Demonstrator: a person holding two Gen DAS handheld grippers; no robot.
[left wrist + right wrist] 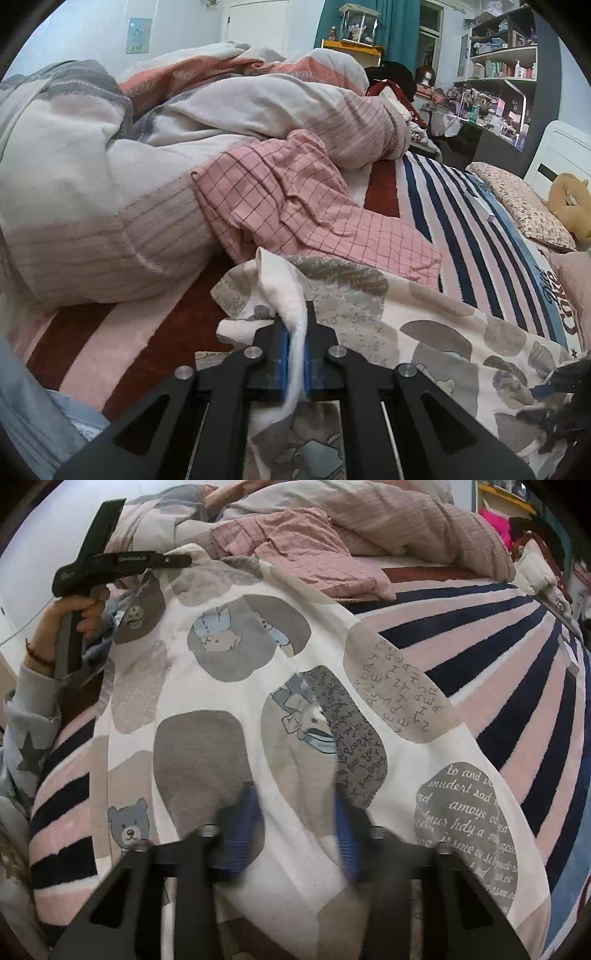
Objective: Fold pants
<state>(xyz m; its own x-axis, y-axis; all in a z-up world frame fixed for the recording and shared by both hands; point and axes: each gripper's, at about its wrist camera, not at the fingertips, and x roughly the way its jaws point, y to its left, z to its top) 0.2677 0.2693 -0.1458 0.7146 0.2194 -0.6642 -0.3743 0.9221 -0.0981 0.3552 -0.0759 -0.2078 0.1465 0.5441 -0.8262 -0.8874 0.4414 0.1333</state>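
The pants (236,686), white with grey patches, bear prints and lettering, lie spread flat on the striped bed cover. My left gripper (295,314) is shut on a white bunched edge of the pants (424,314) at their far end. In the right wrist view the left gripper (177,560) rests at the top left corner of the fabric, with a hand (74,616) on its handle. My right gripper (295,805) points down at the near end. Its blurred blue pads (243,823) stand apart, with a ridge of pants fabric between them. I cannot see the pads clamp it.
A pink checked garment (295,206) lies crumpled just beyond the pants, against a heaped duvet (92,184). The striped blanket (461,221) covers the bed to the right, with a floral pillow (524,206) at its far edge. Cluttered shelves (498,74) stand behind.
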